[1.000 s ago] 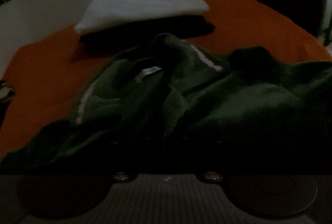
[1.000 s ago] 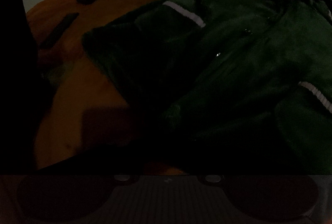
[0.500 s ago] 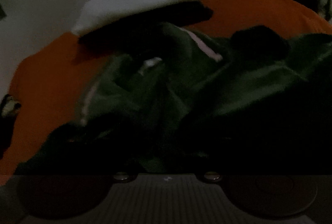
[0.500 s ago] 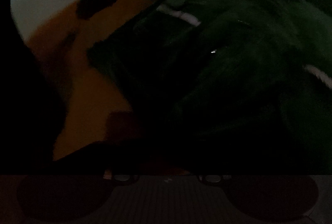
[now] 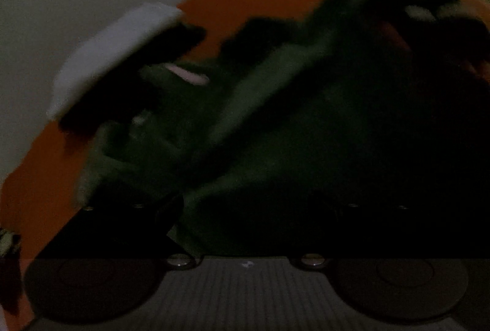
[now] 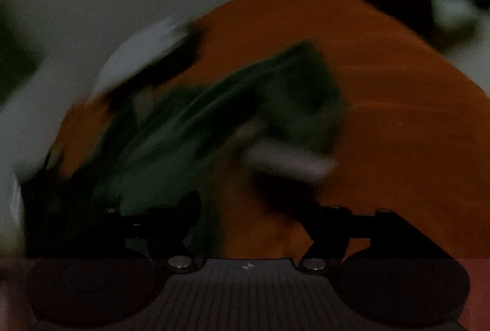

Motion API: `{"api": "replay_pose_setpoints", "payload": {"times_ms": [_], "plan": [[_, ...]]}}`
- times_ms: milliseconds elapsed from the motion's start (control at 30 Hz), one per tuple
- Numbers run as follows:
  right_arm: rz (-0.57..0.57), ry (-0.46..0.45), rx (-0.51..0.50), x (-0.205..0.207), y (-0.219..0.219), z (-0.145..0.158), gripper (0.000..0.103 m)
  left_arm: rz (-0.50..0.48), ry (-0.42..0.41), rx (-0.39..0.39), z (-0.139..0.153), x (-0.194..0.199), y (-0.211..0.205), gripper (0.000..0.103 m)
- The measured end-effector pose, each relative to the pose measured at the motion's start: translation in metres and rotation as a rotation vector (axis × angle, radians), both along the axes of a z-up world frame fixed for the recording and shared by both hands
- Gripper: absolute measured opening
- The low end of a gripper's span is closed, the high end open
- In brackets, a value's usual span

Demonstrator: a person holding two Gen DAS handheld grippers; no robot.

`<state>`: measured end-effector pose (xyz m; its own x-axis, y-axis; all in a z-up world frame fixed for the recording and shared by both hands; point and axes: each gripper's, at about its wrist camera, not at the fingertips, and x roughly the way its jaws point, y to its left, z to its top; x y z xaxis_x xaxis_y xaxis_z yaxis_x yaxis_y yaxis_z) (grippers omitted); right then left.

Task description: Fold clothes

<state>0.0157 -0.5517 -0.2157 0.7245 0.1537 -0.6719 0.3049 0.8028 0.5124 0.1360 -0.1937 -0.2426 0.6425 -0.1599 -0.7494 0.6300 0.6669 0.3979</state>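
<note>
Orange bed (image 6: 398, 116), dim and blurred. Green jacket (image 5: 275, 129) lies heaped just below the folded white stack (image 5: 116, 55), long axis diagonal. Left gripper (image 5: 260, 227) sits nearer; right gripper (image 6: 251, 223) off its edge. Both jaws opening, nothing pinched.

Green garment (image 6: 190, 129) crowds left; orange cover (image 6: 413, 122) bare right; folded stack (image 5: 113, 55) behind.

Both grippers, shut a second ago, are opening. The left gripper (image 5: 260, 208) now stands wide over the green garment (image 5: 275, 122). The right gripper (image 6: 254, 217) has swung off it, now facing orange sheet (image 6: 398, 104), the garment at centre left.
</note>
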Motion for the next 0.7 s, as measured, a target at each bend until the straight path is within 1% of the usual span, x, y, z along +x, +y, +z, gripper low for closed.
{"api": "replay_pose_setpoints", "payload": {"times_ms": [33,100,133,167,200,233,300,367,400,467,500,533,567,633,700], "plan": [[-0.063,0.008,0.055,0.007,-0.019,-0.008,0.072,0.008,0.01,0.001,-0.004,-0.001,0.003,0.094],[-0.138,0.031,0.199,0.021,-0.047,-0.029,0.072,0.025,0.024,-0.03,-0.004,0.0,0.009,0.094],[-0.158,0.062,0.28,0.03,-0.054,-0.041,0.069,0.031,0.028,-0.047,-0.003,0.0,0.012,0.094],[-0.168,0.087,0.342,0.037,-0.059,-0.051,0.058,0.033,0.03,-0.062,0.0,0.0,0.014,0.094],[-0.173,0.102,0.385,0.043,-0.061,-0.057,0.021,0.036,0.031,-0.077,0.002,0.0,0.016,0.094],[-0.182,0.112,0.392,0.047,-0.063,-0.057,0.009,0.041,0.031,-0.088,0.003,0.001,0.018,0.094],[-0.183,0.104,0.31,0.05,-0.07,-0.038,0.009,0.056,0.034,-0.104,0.003,0.001,0.022,0.094],[-0.153,0.088,0.178,0.052,-0.082,-0.011,0.009,0.074,0.056,-0.115,0.001,0.002,0.024,0.094],[-0.142,0.089,0.09,0.051,-0.089,0.002,0.009,0.079,0.062,-0.117,-0.001,0.001,0.026,0.094],[-0.133,0.123,-0.126,0.051,-0.105,0.029,0.009,0.07,0.054,-0.105,-0.003,0.0,0.028,0.094],[-0.133,0.143,-0.219,0.052,-0.112,0.038,0.009,0.059,0.046,-0.097,-0.003,0.0,0.028,0.094],[-0.145,0.161,-0.287,0.054,-0.121,0.046,0.01,0.044,0.032,-0.09,-0.003,-0.002,0.028,0.094],[-0.166,0.176,-0.338,0.056,-0.132,0.052,0.013,0.029,0.018,-0.086,-0.001,-0.003,0.028,0.094],[-0.24,0.201,-0.387,0.056,-0.15,0.056,0.034,0.012,0.0,-0.079,0.001,-0.003,0.027,0.094],[-0.325,0.246,-0.436,0.057,-0.161,0.053,0.038,0.021,0.005,-0.08,0.0,0.0,0.028,0.094]]}}
